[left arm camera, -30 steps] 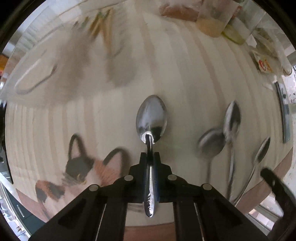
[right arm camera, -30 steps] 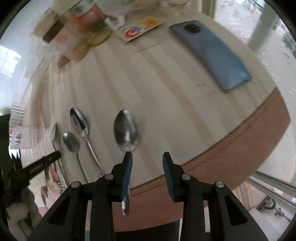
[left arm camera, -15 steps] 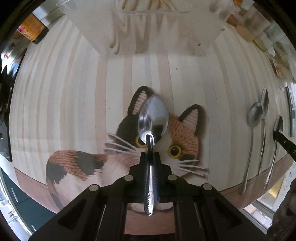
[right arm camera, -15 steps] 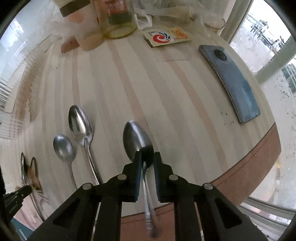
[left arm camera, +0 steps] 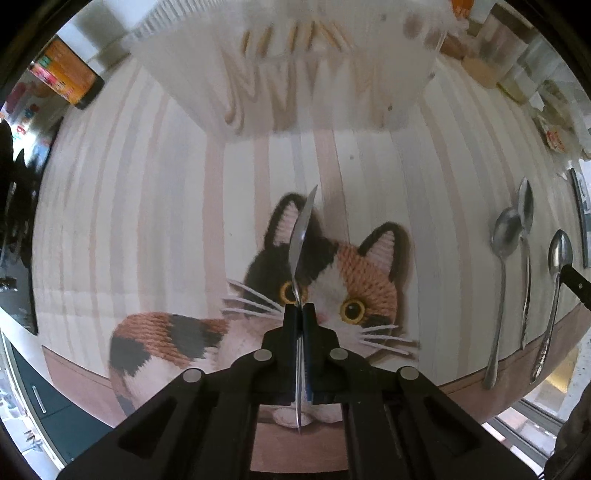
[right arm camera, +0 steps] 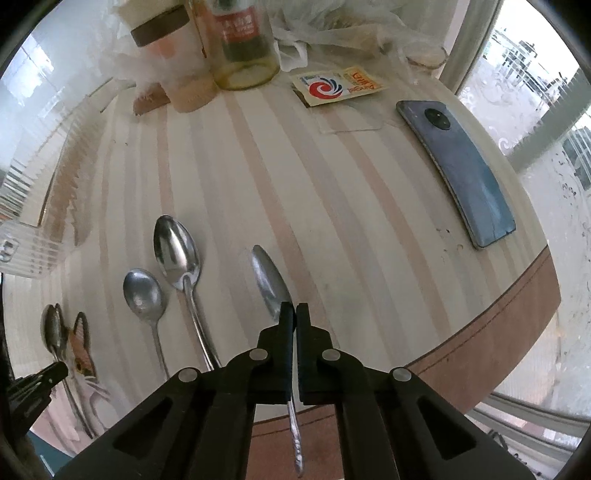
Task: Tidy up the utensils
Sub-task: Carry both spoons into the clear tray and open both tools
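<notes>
My left gripper point(left arm camera: 300, 308) is shut on a steel spoon point(left arm camera: 301, 236) turned edge-on, held above a cat-shaped mat point(left arm camera: 332, 291). A white utensil rack point(left arm camera: 295, 74) with wooden pieces stands beyond it. My right gripper point(right arm camera: 294, 308) is shut on another spoon point(right arm camera: 271, 282), gripped at the neck, bowl forward, low over the striped table point(right arm camera: 332, 184). Two more spoons point(right arm camera: 177, 251) point(right arm camera: 142, 295) lie to its left. In the left wrist view these spoons point(left arm camera: 504, 236) lie at the right, beside the right gripper's spoon point(left arm camera: 559, 254).
A blue phone point(right arm camera: 461, 173) lies at the right near the table edge. A bottle point(right arm camera: 240, 40), a jar point(right arm camera: 166, 33), plastic bags and a sachet point(right arm camera: 336, 86) crowd the far side. An orange box point(left arm camera: 64, 75) stands far left.
The left gripper's spoon has rolled from bowl-up to edge-on and moved nearer the rack. The right gripper stays shut on its spoon, which has tilted and lifted slightly.
</notes>
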